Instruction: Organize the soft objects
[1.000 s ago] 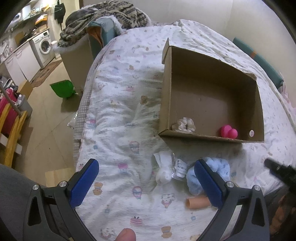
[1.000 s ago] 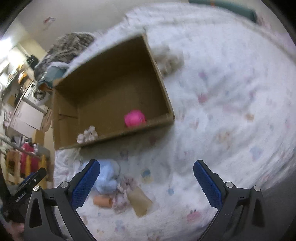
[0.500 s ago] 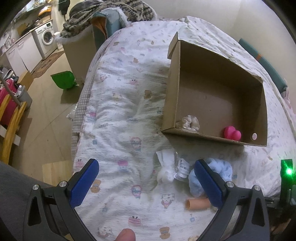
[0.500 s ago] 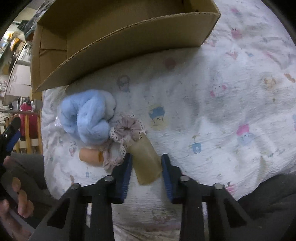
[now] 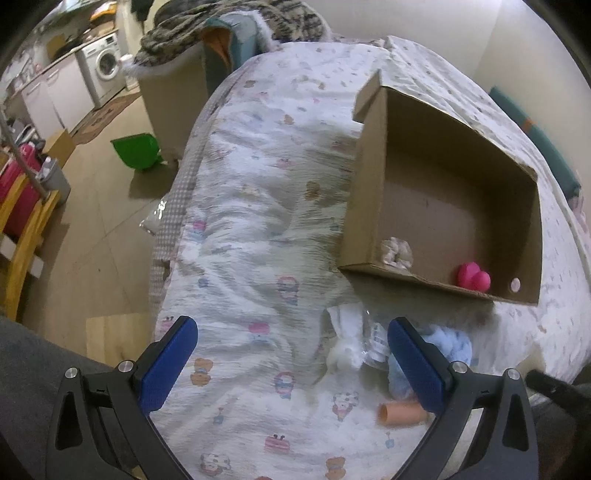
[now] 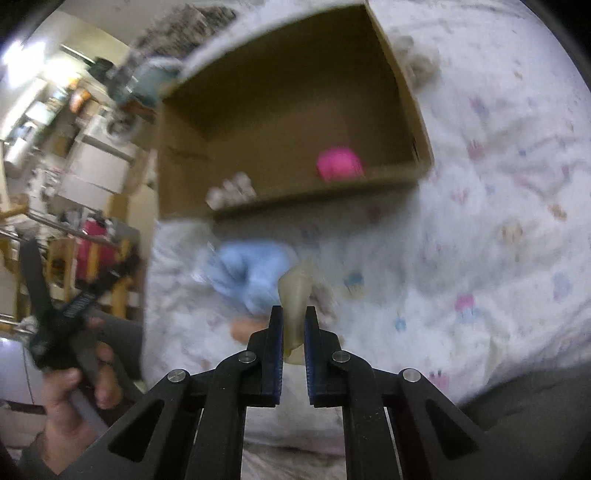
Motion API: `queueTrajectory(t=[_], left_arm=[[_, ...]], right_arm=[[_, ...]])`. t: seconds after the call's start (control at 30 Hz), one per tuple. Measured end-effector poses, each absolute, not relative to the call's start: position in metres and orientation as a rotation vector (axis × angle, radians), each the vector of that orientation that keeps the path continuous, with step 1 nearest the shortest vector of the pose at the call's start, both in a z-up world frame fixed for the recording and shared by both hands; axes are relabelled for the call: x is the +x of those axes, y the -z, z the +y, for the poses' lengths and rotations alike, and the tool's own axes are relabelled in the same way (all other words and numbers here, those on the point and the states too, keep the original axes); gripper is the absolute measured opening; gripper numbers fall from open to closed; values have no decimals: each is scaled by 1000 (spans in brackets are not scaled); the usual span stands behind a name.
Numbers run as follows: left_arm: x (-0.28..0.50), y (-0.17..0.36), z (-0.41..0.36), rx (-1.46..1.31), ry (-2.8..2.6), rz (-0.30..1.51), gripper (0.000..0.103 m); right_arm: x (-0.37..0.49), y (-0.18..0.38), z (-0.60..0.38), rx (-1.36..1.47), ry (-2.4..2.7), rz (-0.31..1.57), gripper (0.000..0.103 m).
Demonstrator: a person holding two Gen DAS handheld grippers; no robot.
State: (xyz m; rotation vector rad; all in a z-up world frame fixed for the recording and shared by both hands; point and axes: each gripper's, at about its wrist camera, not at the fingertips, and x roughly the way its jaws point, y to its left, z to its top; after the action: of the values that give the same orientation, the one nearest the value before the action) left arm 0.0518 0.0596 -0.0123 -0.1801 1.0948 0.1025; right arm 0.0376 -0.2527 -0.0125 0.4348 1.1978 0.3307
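Observation:
My right gripper (image 6: 293,314) is shut on a beige soft piece (image 6: 295,291) and holds it above the bed, short of the cardboard box (image 6: 421,122). The box (image 5: 365,206) holds a pink toy (image 5: 472,276) and a pale scrunchie (image 5: 397,252). A light blue fluffy object (image 5: 450,345), a white cloth bundle (image 5: 345,347) and an orange tube (image 5: 400,412) lie on the sheet in front of the box. My left gripper (image 5: 291,356) is open and empty above the sheet, just left of these.
The bed's left edge (image 5: 166,229) drops to a wooden floor with a green dustpan (image 5: 136,151) and a yellow chair (image 5: 22,236). A blanket pile (image 5: 229,22) lies past the bed's far end. A beige fuzzy item (image 6: 421,70) lies behind the box.
My right gripper has closed on the beige piece and lifted it off the sheet toward the box. My left gripper stays open and has shifted slightly.

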Motion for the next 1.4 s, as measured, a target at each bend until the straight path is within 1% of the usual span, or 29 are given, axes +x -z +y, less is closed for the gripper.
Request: queueTrajectory(t=[0.1, 0.23, 0.3, 0.33, 0.37, 0.4, 0.47, 0.53, 0.6, 0.63, 0.67, 0.73, 0.93, 1.0, 1.03, 1.07, 1.13, 1.17, 1.27, 1.4], left_arm=[[53, 17, 66, -203, -117, 1111, 102], [55, 27, 66, -216, -104, 1152, 99], [57, 34, 64, -230, -81, 1179, 91], [59, 38, 62, -238, -69, 1196, 82], [62, 43, 60, -252, -54, 1218, 77], [66, 48, 57, -264, -39, 1239, 75], [75, 60, 51, -267, -27, 1281, 65], [84, 69, 47, -266, -35, 1303, 62], [91, 82, 45, -293, -42, 1335, 54], [93, 88, 44, -302, -38, 1354, 47], [94, 94, 43, -318, -27, 1378, 44], [95, 104, 38, -346, -9, 1404, 40], [91, 106, 21, -299, 32, 1418, 40], [89, 107, 9, -237, 54, 1424, 40], [88, 110, 2, -186, 62, 1430, 36], [87, 111, -3, -151, 66, 1430, 25], [86, 111, -7, -127, 72, 1423, 19], [85, 109, -7, -110, 64, 1408, 13], [84, 103, -5, -86, 18, 1372, 7], [78, 88, 14, -154, -23, 1323, 6]], right_arm=[[40, 8, -256, 446, -328, 1123, 11], [45, 22, -255, 474, -294, 1128, 11], [47, 27, -255, 478, -278, 1144, 11], [47, 27, -255, 485, -277, 1142, 11], [48, 27, -256, 491, -278, 1138, 11], [49, 28, -255, 495, -278, 1134, 11], [50, 29, -255, 501, -279, 1131, 11], [52, 30, -254, 504, -284, 1134, 11], [50, 30, -256, 500, -284, 1134, 11], [51, 30, -256, 498, -284, 1135, 11], [50, 30, -257, 498, -284, 1136, 11], [50, 32, -257, 499, -281, 1142, 11], [54, 34, -253, 479, -278, 1155, 11], [55, 34, -250, 472, -279, 1156, 11], [55, 34, -250, 470, -280, 1158, 11], [55, 35, -250, 468, -280, 1159, 11], [56, 35, -248, 461, -278, 1161, 11], [56, 36, -248, 456, -276, 1162, 11], [54, 36, -249, 451, -268, 1162, 11], [54, 37, -252, 467, -261, 1161, 11]])
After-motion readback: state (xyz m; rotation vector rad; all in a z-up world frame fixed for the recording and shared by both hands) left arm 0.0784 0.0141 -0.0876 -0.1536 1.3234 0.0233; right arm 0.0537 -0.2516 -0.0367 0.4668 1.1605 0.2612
